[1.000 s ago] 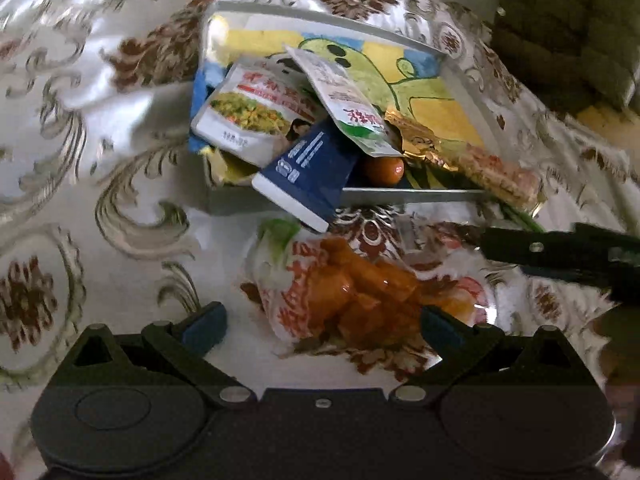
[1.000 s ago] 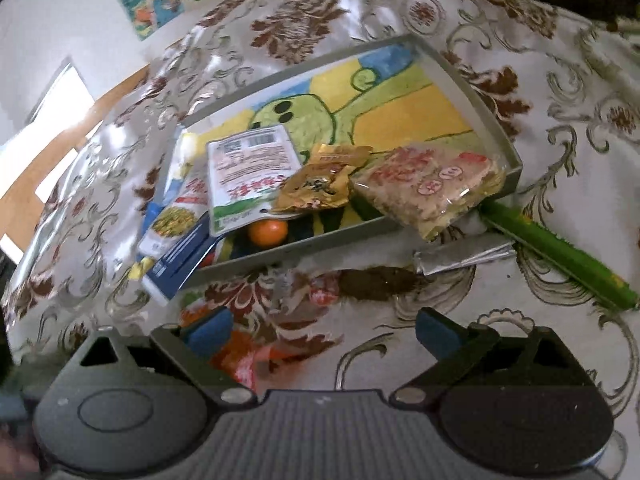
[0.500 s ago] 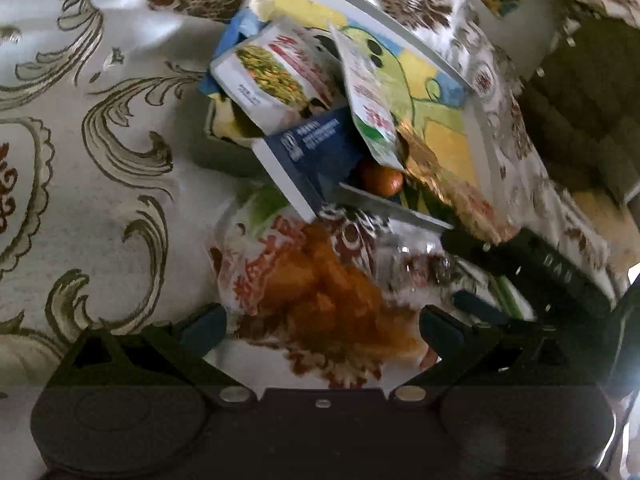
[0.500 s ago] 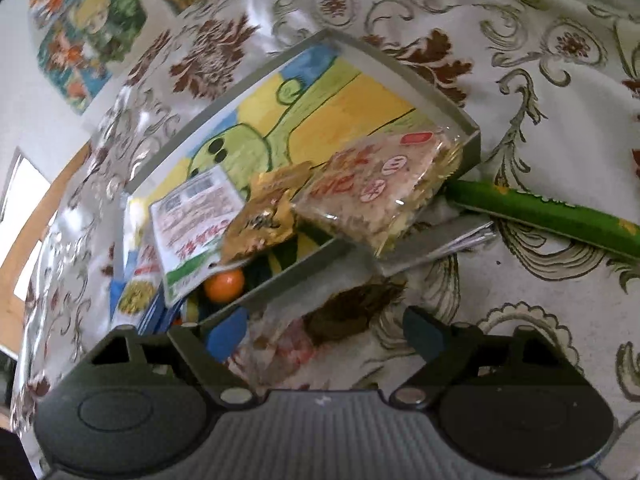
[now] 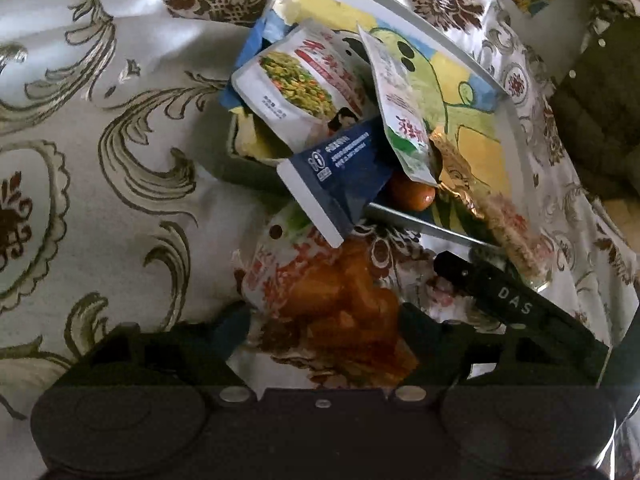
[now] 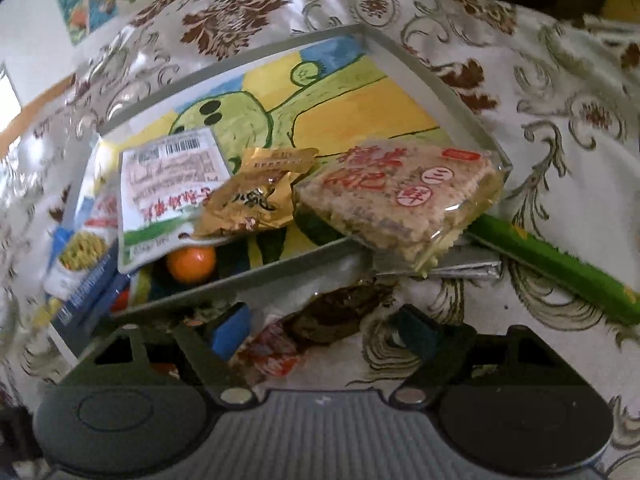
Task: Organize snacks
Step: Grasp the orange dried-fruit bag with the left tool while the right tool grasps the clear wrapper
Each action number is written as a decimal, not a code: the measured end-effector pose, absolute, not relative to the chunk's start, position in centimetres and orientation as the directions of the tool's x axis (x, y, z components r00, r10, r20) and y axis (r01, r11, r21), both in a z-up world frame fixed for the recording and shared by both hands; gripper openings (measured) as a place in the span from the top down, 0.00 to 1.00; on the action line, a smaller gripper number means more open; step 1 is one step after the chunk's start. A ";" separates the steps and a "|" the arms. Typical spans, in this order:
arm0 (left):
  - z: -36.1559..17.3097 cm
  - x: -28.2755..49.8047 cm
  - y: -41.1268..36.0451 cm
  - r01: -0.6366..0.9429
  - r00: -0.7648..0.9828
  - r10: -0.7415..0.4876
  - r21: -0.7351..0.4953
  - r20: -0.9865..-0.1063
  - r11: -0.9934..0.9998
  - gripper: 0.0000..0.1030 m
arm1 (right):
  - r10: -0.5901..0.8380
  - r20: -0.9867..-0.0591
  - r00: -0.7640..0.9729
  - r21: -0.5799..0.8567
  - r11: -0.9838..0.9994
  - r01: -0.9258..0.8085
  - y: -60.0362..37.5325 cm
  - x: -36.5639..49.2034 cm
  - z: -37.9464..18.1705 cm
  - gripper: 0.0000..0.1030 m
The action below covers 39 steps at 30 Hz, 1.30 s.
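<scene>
While both grippers' jaws have just been closing around the clear bag of orange snacks (image 5: 340, 304) lying on the tablecloth beside the grey cartoon-printed tray (image 5: 496, 92), your left gripper (image 5: 324, 320) and right gripper (image 6: 324, 332) grip nothing yet; pulling unevenly could tear it, or knock the overhanging navy packet (image 5: 336, 176).

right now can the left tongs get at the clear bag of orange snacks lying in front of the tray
Probably yes: the clear bag of orange snacks already lies between the left tongs, whose jaws have just been closing around it. The right tongs crowd its far end.
</scene>
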<state>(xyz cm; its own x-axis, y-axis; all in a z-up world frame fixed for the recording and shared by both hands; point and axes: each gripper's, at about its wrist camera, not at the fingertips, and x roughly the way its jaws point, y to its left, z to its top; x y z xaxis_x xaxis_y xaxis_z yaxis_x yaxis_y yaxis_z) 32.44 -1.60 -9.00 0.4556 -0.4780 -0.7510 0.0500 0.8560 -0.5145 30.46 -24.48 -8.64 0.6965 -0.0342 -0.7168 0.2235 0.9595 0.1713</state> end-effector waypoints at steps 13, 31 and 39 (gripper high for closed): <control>-8.6 31.3 -0.3 0.023 0.435 -0.502 -0.548 -0.748 0.836 0.37 | 0.034 -0.708 0.705 0.178 0.975 0.132 -23.3 29.0 -8.0 0.53; -8.6 31.9 1.4 -0.021 0.387 -0.509 -0.559 -0.769 0.829 0.39 | 0.269 -0.694 0.668 0.522 0.827 0.209 -25.0 29.0 -9.4 0.20; -8.6 32.7 0.4 -0.008 0.392 -0.492 -0.538 -0.777 0.843 0.36 | 0.214 -0.702 0.680 0.535 0.788 0.305 -26.2 29.6 -9.8 0.54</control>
